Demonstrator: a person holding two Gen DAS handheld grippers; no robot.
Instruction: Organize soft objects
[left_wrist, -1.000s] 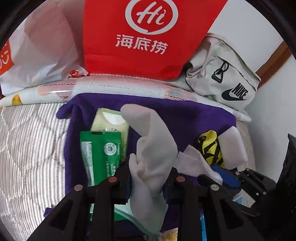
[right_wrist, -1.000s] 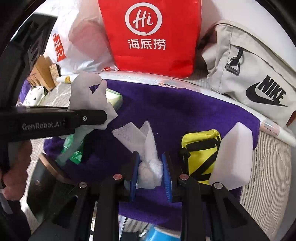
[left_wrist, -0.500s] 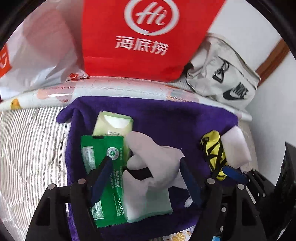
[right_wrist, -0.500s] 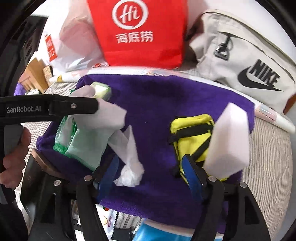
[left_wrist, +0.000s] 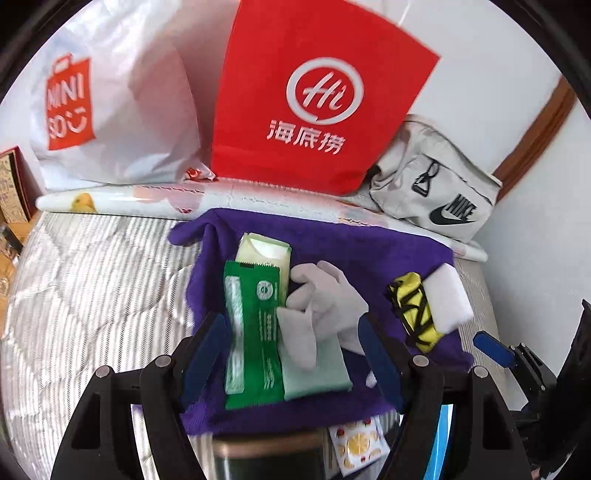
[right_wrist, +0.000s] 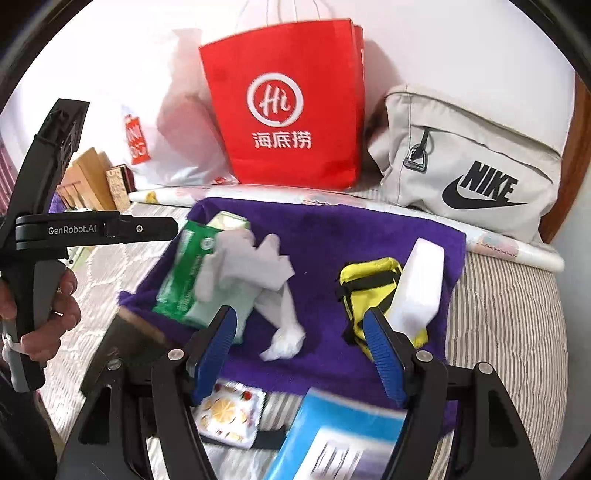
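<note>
Hovering over the purple towel (left_wrist: 369, 251), my left gripper (left_wrist: 293, 350) has its jaws spread, just opened, gripping nothing; the grey glove (left_wrist: 325, 295) lies loose on the towel at the centre of the left wrist frame, draped over a pale green cloth (left_wrist: 317, 373) and against the green packet (left_wrist: 255, 332), which overlaps a light green tissue pack (left_wrist: 264, 253) above it. My right gripper (right_wrist: 301, 350) is likewise released, its blue pads having just parted, and the crumpled white tissue (right_wrist: 282, 339) sits on the towel between them, touching neither. To the right of centre in the right wrist frame a yellow pouch (right_wrist: 365, 280) lies with a white sponge block (right_wrist: 419, 288) leaning on it. Along the top of both frames stand a red paper bag (right_wrist: 291, 110), a white plastic bag (left_wrist: 118, 103) and a grey Nike bag (right_wrist: 469, 166). At the left edge of the right wrist frame my hand (right_wrist: 55, 306) grips the other tool's handle. A fruit-patterned packet (right_wrist: 229, 410) and a blue packet (right_wrist: 340, 435) lie at the lower edge
</note>
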